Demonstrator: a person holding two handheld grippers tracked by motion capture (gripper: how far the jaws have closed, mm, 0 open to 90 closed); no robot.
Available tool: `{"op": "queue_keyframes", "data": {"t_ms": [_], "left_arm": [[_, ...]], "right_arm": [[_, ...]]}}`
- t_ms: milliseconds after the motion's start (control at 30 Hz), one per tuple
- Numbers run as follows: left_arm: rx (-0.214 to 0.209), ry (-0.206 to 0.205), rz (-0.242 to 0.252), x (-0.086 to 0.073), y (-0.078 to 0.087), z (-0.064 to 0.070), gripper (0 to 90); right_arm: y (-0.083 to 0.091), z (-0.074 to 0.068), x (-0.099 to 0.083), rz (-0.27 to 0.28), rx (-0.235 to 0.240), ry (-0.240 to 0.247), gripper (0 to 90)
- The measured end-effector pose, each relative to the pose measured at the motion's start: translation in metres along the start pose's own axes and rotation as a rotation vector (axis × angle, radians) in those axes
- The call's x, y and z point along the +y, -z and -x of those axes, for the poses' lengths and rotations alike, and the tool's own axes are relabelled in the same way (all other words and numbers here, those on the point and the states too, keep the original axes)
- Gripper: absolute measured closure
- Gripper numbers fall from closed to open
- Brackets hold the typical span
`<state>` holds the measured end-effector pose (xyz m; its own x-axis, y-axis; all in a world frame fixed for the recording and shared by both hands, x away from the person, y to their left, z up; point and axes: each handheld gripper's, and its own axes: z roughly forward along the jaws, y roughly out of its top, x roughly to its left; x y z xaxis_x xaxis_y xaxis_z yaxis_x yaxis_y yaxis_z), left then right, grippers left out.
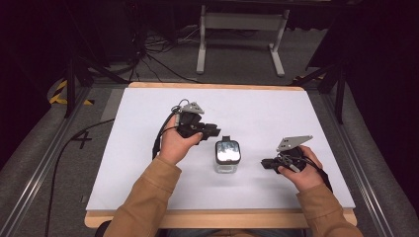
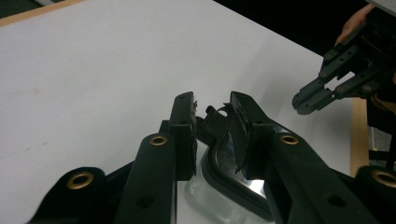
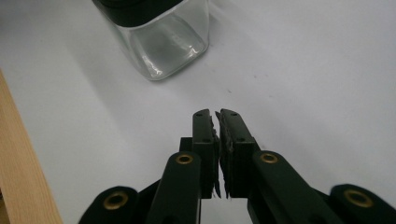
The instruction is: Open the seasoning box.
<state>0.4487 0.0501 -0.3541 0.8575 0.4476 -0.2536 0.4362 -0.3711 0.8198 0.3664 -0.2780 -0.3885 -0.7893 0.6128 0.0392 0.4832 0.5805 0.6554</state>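
A small jar (image 1: 227,158) stood upright near the middle of the white table (image 1: 276,113), between the two hands and a little nearer the front edge than the back. Its body was clear glass, square in plan with rounded corners and a thick, curved base, and it looked empty. A black lid (image 1: 228,151) with a shiny, mirror-like top closed it; a black latch (image 1: 226,139) stuck out from the lid's far edge.

The left gripper (image 1: 213,131) reached in from the jar's left and hung just above the far rim of the lid. In the left gripper view its jaws stood apart, one on each side of the latch (image 2: 215,117), with gaps showing between pad and latch, so they held nothing. The lid's black rim (image 2: 229,175) and the glass shoulder lay right beneath them.

The right gripper (image 1: 265,163) lay low over the table, just to the right of the jar and clear of it. In the right gripper view its jaws were pressed together, the ragged rubber pads meeting with nothing between them, and the jar (image 3: 161,44) stood ahead of the tips with bare table between.

The tabletop was a smooth, matt white sheet on a pale wooden board (image 1: 217,217) whose edge showed at the front. Tan sleeves (image 1: 143,202) covered both forearms. Nothing stood between either gripper and the jar. Beyond the table lay grey floor with black cables (image 1: 158,59) and a grey metal stand (image 1: 242,34).
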Motion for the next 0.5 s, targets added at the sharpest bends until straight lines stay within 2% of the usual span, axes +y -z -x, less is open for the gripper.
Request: {"op": "queue_keyframes", "data": {"t_ms": [100, 300, 500], "left_arm": [[-0.018, -0.001, -0.002, 0.002, -0.013, 0.001, 73.9], [-0.030, -0.004, -0.052, 0.002, -0.030, -0.003, 81.7], [-0.005, 0.004, -0.058, 0.001, -0.035, -0.007, 84.8]], "right_arm": [[0.003, 0.000, -0.006, 0.004, -0.005, -0.017, 85.5], [0.006, -0.001, -0.012, 0.004, -0.012, -0.026, 85.1], [0.006, -0.003, -0.014, 0.004, -0.007, -0.035, 84.4]]}}
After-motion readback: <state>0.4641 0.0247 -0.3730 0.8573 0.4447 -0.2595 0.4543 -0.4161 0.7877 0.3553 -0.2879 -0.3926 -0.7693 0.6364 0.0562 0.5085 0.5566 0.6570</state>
